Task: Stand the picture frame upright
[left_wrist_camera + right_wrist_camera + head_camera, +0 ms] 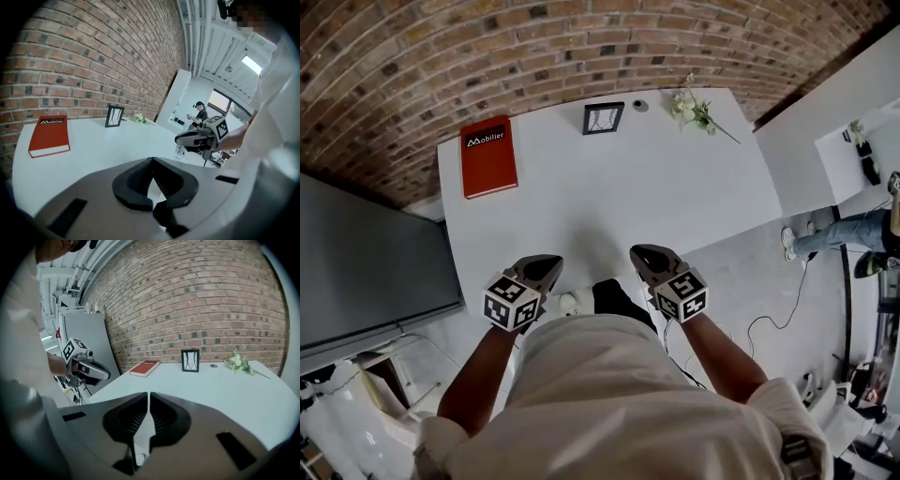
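Observation:
The black picture frame [603, 118] stands upright at the far edge of the white table [619, 202], close to the brick wall. It also shows in the left gripper view as a frame [115, 116] and in the right gripper view as a frame [190, 360]. Both grippers hover near the table's front edge, far from the frame, pointing toward it. My left gripper [551, 260] has its jaws together with nothing between them [152, 160]. My right gripper [639, 250] likewise holds nothing, its jaws together [149, 395].
A red book [488, 156] lies flat at the far left. A sprig of white flowers [691, 111] and a small round disc [640, 106] lie at the far right. A grey cabinet [366, 262] stands left of the table. A person [848, 234] stands on the right.

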{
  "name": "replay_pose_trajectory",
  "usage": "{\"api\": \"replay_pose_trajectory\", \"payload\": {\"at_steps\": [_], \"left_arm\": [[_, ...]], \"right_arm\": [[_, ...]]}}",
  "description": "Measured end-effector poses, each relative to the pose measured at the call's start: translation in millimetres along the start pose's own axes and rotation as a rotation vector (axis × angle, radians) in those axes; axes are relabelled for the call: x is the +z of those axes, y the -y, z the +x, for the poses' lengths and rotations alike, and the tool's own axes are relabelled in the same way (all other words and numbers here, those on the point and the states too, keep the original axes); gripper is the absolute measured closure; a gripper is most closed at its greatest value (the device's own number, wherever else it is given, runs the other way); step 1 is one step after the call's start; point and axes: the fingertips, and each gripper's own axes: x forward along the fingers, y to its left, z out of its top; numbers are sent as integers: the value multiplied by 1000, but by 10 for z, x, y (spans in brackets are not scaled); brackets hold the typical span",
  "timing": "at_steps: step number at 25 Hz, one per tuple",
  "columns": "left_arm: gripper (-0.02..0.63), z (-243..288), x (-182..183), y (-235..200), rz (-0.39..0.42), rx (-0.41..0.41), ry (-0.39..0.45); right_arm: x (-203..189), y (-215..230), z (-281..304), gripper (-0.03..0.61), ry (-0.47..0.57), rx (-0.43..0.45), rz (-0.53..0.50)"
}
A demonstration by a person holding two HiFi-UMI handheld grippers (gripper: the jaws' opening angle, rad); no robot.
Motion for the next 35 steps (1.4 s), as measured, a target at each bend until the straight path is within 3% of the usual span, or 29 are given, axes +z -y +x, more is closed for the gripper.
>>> {"api": "replay_pose_trajectory", "payload": {"at_steps": [11, 35], "left_arm": [[618, -221, -128, 157, 15, -20, 13], [618, -400, -217, 320, 29, -43, 53]], "right_arm": [[-86, -349, -216, 563, 11, -13, -1], [-42, -596, -323, 574, 24, -14, -56]]}}
